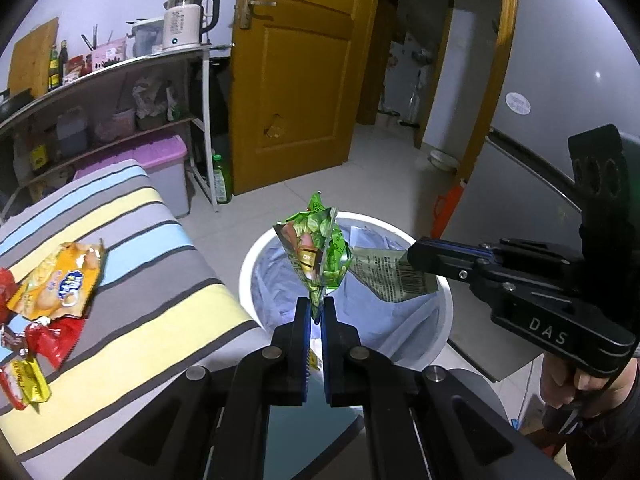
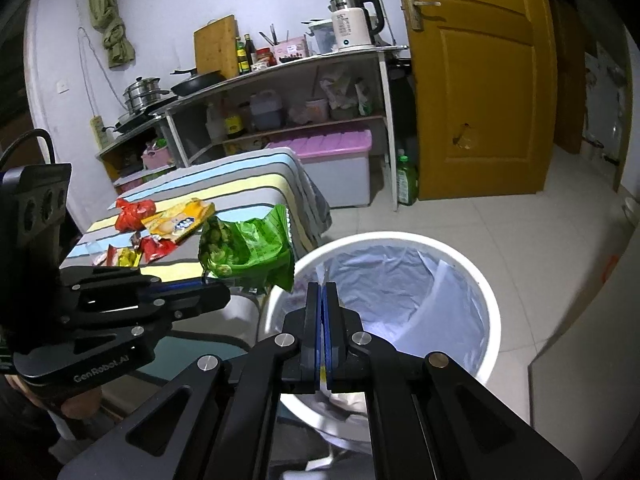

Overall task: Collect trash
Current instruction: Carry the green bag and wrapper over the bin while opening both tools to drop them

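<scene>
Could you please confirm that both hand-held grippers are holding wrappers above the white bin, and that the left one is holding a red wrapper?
Not quite: the wrapper in the left hand-held gripper is green, not red, as the left wrist view shows. The rest holds: the right hand-held gripper pinches its own wrapper, and both wrappers hang above the white bin. The red wrappers lie on the striped cloth.

Two tongs point(image 1: 317, 312), one bin point(image 1: 248, 264), two kettles point(image 1: 184, 24).

Both wrist views look steeply down, close over the white bin point(image 1: 442, 300) point(image 2: 490, 312), sharing the striped table point(image 1: 132, 264) point(image 2: 244, 178).
</scene>
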Available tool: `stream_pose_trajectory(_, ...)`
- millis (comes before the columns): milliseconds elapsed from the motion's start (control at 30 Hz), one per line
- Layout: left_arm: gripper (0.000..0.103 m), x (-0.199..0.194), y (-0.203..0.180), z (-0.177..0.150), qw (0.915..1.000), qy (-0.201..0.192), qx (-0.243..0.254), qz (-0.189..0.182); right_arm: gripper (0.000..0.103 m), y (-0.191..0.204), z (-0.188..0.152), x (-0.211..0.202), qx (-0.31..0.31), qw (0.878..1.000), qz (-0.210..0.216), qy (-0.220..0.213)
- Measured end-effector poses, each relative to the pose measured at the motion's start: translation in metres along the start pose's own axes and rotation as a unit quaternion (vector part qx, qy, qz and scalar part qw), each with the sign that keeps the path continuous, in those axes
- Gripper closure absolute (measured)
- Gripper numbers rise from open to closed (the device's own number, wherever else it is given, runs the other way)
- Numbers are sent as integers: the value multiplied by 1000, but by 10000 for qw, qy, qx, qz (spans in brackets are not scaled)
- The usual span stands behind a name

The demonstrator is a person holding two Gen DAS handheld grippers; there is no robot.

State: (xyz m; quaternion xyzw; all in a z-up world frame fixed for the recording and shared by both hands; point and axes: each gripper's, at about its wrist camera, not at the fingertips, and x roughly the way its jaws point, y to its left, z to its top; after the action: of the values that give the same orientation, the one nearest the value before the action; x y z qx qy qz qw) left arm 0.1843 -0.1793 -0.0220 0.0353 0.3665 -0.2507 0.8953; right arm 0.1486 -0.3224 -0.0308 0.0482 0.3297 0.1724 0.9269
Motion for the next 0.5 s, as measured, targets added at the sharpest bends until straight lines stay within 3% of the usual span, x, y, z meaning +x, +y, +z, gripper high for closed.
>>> stream_pose_trajectory(200, 95, 13, -2, -4, 9999, 152, 30, -11, 102, -10, -5, 5, 91, 9998, -126, 99)
stream_pose_trajectory(333, 85, 18, 1, -3, 9998, 201, -43, 3, 83, -14, -10, 6, 125, 9997, -190, 98)
stream_pose_trajectory(500, 85, 9, 7, -3, 9999, 80, -148, -29, 82, -14, -9, 2, 170, 9997, -193, 56)
